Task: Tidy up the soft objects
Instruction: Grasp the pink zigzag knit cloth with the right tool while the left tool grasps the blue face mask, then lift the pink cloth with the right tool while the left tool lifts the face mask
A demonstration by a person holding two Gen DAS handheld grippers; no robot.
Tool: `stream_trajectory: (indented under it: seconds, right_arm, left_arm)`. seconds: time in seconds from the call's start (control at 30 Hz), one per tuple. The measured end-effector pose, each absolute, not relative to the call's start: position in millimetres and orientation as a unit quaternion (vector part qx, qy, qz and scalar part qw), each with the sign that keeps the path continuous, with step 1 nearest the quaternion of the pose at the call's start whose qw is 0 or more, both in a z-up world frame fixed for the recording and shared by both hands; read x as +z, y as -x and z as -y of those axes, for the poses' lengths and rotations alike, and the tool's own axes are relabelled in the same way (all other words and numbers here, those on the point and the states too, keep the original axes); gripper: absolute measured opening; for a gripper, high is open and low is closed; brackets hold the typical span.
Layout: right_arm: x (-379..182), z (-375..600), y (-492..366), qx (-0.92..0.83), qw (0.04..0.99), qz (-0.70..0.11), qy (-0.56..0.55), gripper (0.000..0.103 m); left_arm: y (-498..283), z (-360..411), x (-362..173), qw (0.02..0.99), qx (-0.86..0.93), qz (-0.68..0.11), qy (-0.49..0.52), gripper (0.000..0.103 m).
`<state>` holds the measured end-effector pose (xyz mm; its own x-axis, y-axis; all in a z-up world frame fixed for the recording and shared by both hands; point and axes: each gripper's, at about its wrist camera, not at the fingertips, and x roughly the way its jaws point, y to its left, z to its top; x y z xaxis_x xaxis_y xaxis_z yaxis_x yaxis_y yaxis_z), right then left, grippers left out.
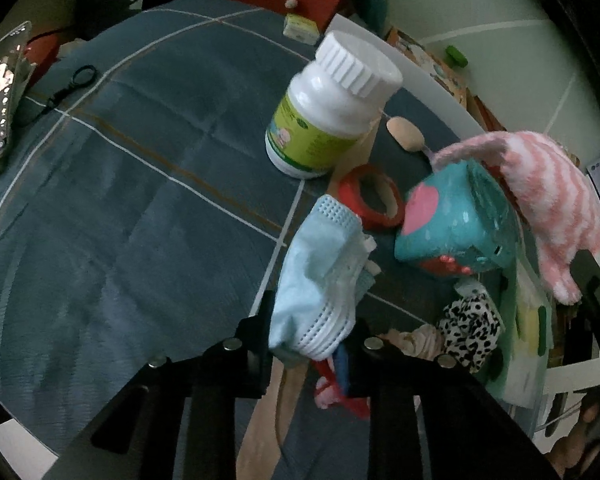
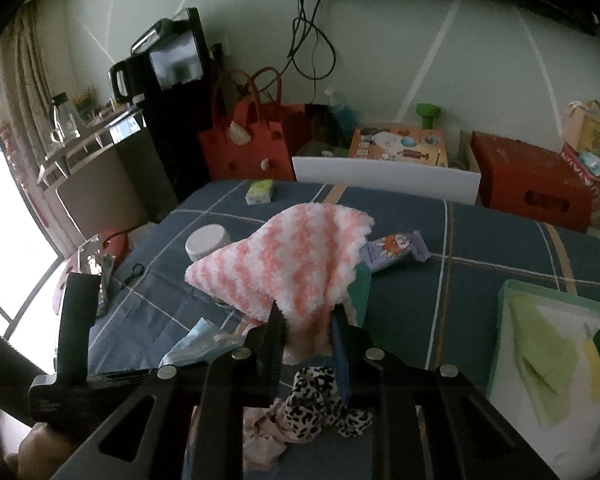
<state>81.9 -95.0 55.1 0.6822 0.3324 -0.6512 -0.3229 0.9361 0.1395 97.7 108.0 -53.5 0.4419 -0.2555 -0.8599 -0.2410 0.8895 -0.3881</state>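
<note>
1. My left hand-held gripper (image 1: 314,344) is clamped on a light blue face mask (image 1: 320,276), which hangs lifted above the blue plaid bed (image 1: 120,200).
2. My right hand-held gripper (image 2: 308,332) is clamped on a pink-and-white striped fluffy cloth (image 2: 288,264), held up over the bed; from the left camera the same cloth (image 1: 548,192) shows at the right, draped above a teal toy (image 1: 456,220).
3. Near the right gripper, a black-and-white spotted scrunchie (image 2: 324,400) lies on the bed, touching a pale pink scrunchie (image 2: 264,436) to its left.
4. A white pill bottle (image 1: 332,108) stands far of the mask, and a red tape roll (image 1: 374,200) lies between the bottle and the teal toy.
5. At the near right, a green-rimmed box (image 2: 504,320) holds a folded green cloth (image 2: 544,356).
6. A purple snack wrapper (image 2: 396,250) lies on the bed just right of the striped cloth.
</note>
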Motion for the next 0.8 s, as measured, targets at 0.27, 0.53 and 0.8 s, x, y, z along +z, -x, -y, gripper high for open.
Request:
stream_trajectory:
  seconds: [0.27, 0.53, 0.8]
  right_arm:
    - [53.0, 97.6, -84.8, 0.185, 0.911, -0.369, -0.011, 0.023]
    - [32.7, 89.5, -92.8, 0.178, 0.896, -0.407, 0.007, 0.026]
    - [36.3, 87.9, -92.3, 0.182, 0.897, -0.404, 0.015, 0.042]
  left_arm:
    - [-98.4, -109.8, -49.2, 0.818, -0.002, -0.523, 0.238, 0.024]
    - [-97.9, -111.2, -52.2, 0.815, 0.003, -0.527, 0.242, 0.024]
    - [-100.3, -108.6, -53.6, 0.813, 0.004, -0.53, 0.241, 0.024]
